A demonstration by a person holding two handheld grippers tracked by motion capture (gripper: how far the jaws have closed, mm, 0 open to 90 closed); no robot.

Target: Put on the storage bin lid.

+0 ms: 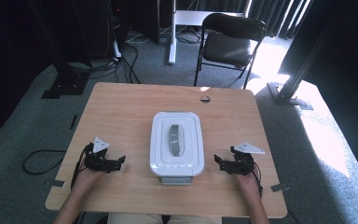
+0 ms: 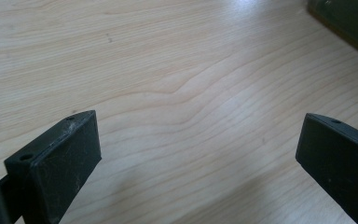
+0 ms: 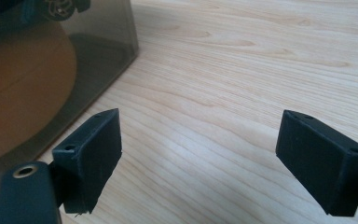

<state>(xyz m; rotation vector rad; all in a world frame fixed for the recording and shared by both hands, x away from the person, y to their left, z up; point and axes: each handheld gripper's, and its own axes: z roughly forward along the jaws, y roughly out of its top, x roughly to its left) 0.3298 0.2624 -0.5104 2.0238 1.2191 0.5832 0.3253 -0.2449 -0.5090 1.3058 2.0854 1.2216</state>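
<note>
Your left gripper (image 1: pixel 119 161) has its jaws spread wide w/ nothing between them, just bare wood grain of the table (image 1: pixel 121 112) under the gap in the left gripper view; your right gripper (image 1: pixel 218 162) is the same, jaws wide apart and holding nothing. Both sit low over the tabletop near the front edge, tips pointing inward toward each other, your hands behind them coming in from the bottom of the high view. Between the two grippers, approx. mid-table, sits the lidded container (image 1: pixel 175 142): white lid on top w/ a grey handle (image 1: pixel 174 138) running lengthwise down its center, lid on and seated. Neither gripper touches it; each is near its long side, left one a bit farther off than the right. In the right gripper view the container's smoky see-through wall (image 3: pixel 98 56) stands just left of the left jaw, w/ something orange-brown showing through it, too blurred to ID. Behind the table a black folding chair (image 1: pixel 228 44) stands on grey carpet, well apart from the work.
</note>
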